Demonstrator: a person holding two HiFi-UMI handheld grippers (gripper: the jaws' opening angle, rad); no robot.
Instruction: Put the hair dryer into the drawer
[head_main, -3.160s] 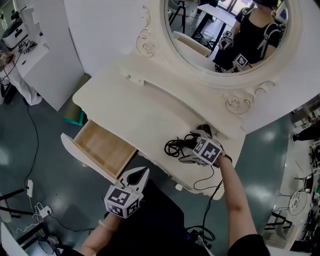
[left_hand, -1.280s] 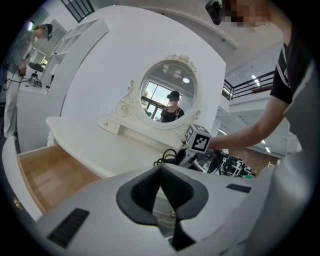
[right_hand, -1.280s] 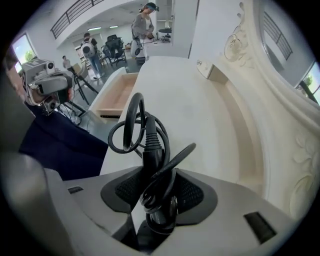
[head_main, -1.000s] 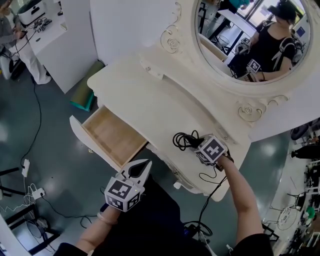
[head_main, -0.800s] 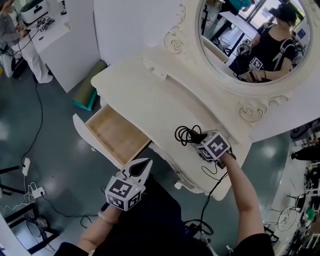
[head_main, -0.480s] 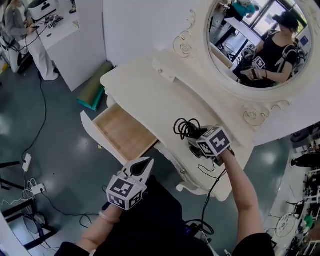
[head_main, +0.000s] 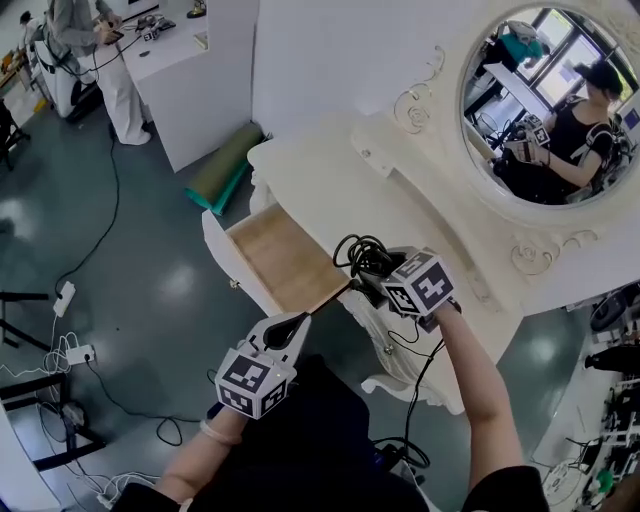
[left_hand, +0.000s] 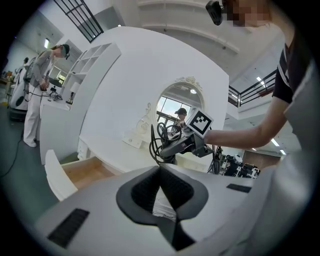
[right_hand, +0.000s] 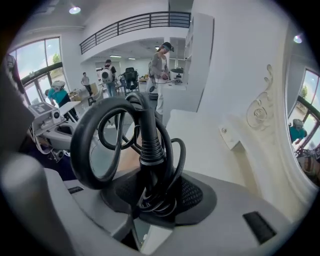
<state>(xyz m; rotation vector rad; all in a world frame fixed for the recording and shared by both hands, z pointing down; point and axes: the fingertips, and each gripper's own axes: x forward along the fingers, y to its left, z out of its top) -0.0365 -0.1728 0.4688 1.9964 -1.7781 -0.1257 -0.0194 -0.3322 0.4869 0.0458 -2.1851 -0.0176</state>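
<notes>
**Head view.** R gripper (head_main: 383, 283) is clamped on the hair dryer (head_main: 376, 268). It holds the dryer in the air over the front edge of the dressing table (head_main: 330, 180), just beside the open drawer (head_main: 222, 262). The dryer is not in the drawer. From here it reads as a dark lump w/ black cord (head_main: 350, 250) in loose loops on top; body shape is hard to tell. The drawer shows a pale wood floor. L gripper (head_main: 287, 328) sits lower, near the drawer's front, close to the person's body, tips together w/ nothing in them. Oval mirror (head_main: 545, 110), upper right, reflects the person. A second person (head_main: 95, 40) stands at a white counter, far upper left. A green mat (head_main: 225, 168) lies on the floor by the table's far end.

**L gripper view.** Its own jaws meet at the tips and the pads are empty. Only this view gives the dryer side-on. A grey barrel (left_hand: 172, 148) sticks out leftward and slightly down from the R gripper (left_hand: 186, 145), w/ cord loops standing above it. All of this is over the table top, in front of the mirror and right of the drawer.

**R gripper view.** This is a close-up the other views lack. The jaws are narrow and pinch the dryer at its cord end. A ribbed black strain relief (right_hand: 150, 145) rises btwn the pads, w/ several cord turns wrapped round it. One big loop hangs out to the left. The barrel is not visible here. The white table top lies behind, to the right.
</notes>
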